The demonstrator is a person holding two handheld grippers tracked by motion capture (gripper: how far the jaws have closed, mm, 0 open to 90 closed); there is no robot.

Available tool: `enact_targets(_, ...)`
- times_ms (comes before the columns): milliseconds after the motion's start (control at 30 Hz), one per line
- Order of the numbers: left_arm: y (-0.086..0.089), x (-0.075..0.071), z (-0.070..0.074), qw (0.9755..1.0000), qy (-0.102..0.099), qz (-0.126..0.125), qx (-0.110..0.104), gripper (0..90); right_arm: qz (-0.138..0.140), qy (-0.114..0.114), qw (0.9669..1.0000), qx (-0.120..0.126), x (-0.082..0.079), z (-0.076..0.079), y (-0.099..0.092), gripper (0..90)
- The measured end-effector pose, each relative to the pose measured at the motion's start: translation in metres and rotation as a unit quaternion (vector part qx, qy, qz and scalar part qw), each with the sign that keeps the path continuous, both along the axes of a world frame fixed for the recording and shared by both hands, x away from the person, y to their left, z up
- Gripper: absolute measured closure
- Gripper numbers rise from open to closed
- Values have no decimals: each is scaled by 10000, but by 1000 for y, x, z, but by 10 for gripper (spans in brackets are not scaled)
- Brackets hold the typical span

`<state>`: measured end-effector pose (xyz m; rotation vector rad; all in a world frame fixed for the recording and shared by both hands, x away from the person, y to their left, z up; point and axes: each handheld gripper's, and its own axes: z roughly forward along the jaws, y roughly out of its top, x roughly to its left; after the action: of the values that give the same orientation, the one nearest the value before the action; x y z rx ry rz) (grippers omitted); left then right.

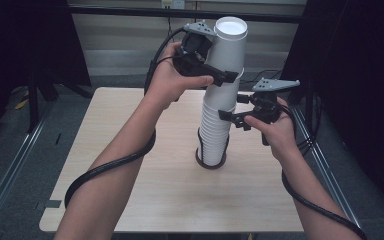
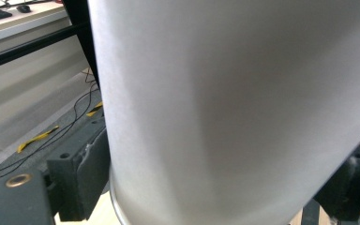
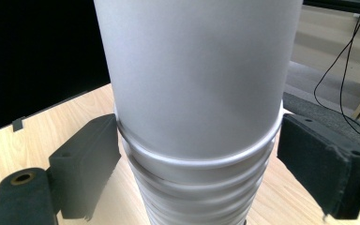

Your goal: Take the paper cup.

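Top cup [image 1: 228, 47] sitting inverted on cup stack [image 1: 215, 132] mid-table [image 1: 130, 165]. I'm clamping left gripper [image 1: 224, 77] around its thin, crushable wall (light squeeze, near stiffer rim). Right gripper [image 1: 228, 117] straddling stack, jaws apart, not touching.

Both forearms rise from the bottom edge of the high view and converge toward twelve o'clock. The left forearm runs up from seven o'clock, its wrist bent, the hand wrapped around the left hand-held gripper [image 1: 219, 76], which is held high and points toward three o'clock, roughly level. In its own view its jaws stand close on either side of a white cup wall, the pads against it. The right forearm comes in from five o'clock; the right hand-held gripper [image 1: 228, 118] sits lower, pointing toward nine o'clock, its jaws spread apart with both pads clear.
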<state>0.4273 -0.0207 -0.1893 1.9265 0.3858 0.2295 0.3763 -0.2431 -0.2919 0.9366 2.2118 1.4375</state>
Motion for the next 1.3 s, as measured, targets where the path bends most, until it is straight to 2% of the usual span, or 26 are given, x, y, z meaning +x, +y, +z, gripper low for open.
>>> enact_targets(167, 1, 0, 2, 10000, -47, 1, 9, 128, 8, -10, 10000, -10, 0, 0, 0, 131)
enact_targets(200, 1, -1, 2, 10000, -29, 26, -60, 129, 11, -15, 10000, -1, 0, 0, 0, 131)
enact_targets(733, 8, -2, 10, 9998, -59, 55, -163, 134, 20, -7, 10000, -22, 0, 0, 0, 131)
enact_targets(1133, 19, 0, 11, 9995, -62, 138, -286, 134, 16, -26, 10000, 23, 0, -2, -1, 131)
enact_targets(1233, 24, 0, 11, 9993, 17, 137, -356, 132, 20, -35, 10000, 20, 0, -2, -1, 131)
enact_targets(1300, 27, -1, 11, 9994, -38, 139, -311, 132, 25, -42, 10000, 20, -1, -2, -1, 133)
